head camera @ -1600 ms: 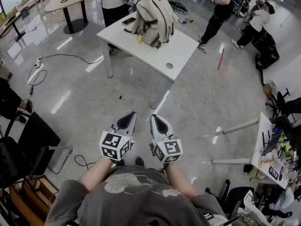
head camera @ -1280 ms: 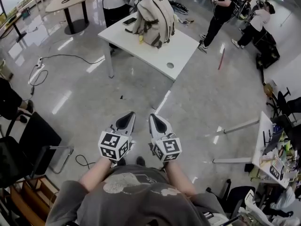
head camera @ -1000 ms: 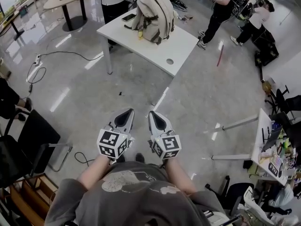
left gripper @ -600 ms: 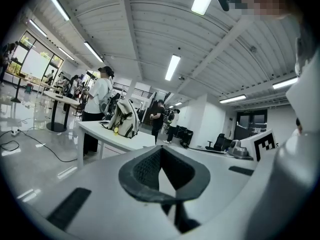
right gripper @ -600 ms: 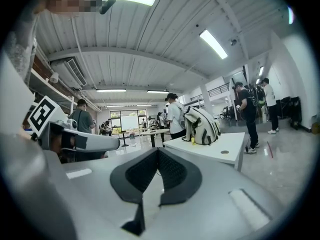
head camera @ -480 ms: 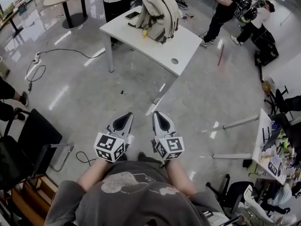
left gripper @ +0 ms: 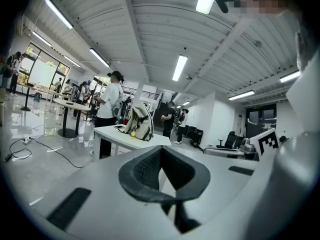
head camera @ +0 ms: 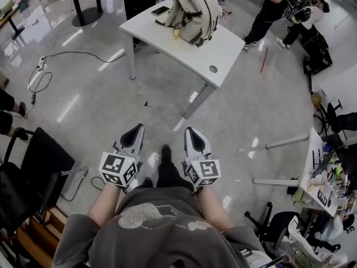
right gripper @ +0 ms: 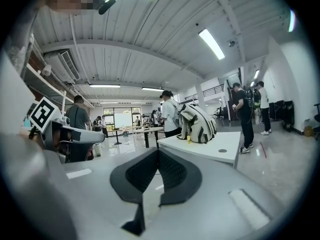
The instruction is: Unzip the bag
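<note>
Beige bag (head camera: 194, 11) sits on the table (head camera: 224, 48), nearer than a second ago yet well apart from me; left claw (head camera: 133, 132) and right claw (head camera: 192, 134) both clenched, empty; unzipping not begun.

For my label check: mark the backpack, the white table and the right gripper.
backpack (head camera: 196, 7), head view, on its beige body.
white table (head camera: 226, 49), head view, on bare top beside the backpack.
right gripper (head camera: 192, 133), head view, at its shut jaw tips.
</note>
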The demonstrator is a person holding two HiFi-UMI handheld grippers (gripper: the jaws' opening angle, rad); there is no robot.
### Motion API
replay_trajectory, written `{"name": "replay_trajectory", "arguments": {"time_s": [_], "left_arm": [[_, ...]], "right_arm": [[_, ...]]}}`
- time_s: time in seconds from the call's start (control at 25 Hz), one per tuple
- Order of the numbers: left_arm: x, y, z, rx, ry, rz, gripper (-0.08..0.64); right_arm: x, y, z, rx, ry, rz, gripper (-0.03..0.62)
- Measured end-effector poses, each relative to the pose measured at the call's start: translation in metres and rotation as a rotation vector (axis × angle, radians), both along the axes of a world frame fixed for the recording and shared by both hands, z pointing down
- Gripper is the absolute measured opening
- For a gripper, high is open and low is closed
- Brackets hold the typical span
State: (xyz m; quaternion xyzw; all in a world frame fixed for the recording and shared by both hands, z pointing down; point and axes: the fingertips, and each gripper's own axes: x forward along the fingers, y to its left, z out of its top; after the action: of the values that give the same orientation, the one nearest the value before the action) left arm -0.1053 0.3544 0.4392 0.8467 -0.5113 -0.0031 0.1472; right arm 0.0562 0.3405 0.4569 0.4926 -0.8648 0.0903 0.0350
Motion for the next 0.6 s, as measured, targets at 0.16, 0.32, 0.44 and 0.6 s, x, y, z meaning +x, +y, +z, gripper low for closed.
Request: {"name": "replay_trajectory", "arguments": {"time_s": [0.16,0.32,0.44,0.6], "left_arm": [[0.001,-0.031,0.001,0.007,0.004,-0.011,0.005],[0.006,-0.069,0.010,-0.003,-0.010,-0.018,0.005],[0.014,-0.108,0.005,0.023,-0.010,-0.012,0.006],[0.029,-0.166,-0.002,0.043,-0.033,-0.019,0.006]], "right_arm": [[-0.001,-0.038,0.002,0.010,-0.013,-0.004,0.000],[-0.004,-0.085,0.009,0.009,-0.024,-0.027,0.000],[-0.004,-0.130,0.008,0.009,-0.029,-0.044,0.000],[0.000,-0.190,-0.001,0.028,-0.063,-0.095,0.000]]}}
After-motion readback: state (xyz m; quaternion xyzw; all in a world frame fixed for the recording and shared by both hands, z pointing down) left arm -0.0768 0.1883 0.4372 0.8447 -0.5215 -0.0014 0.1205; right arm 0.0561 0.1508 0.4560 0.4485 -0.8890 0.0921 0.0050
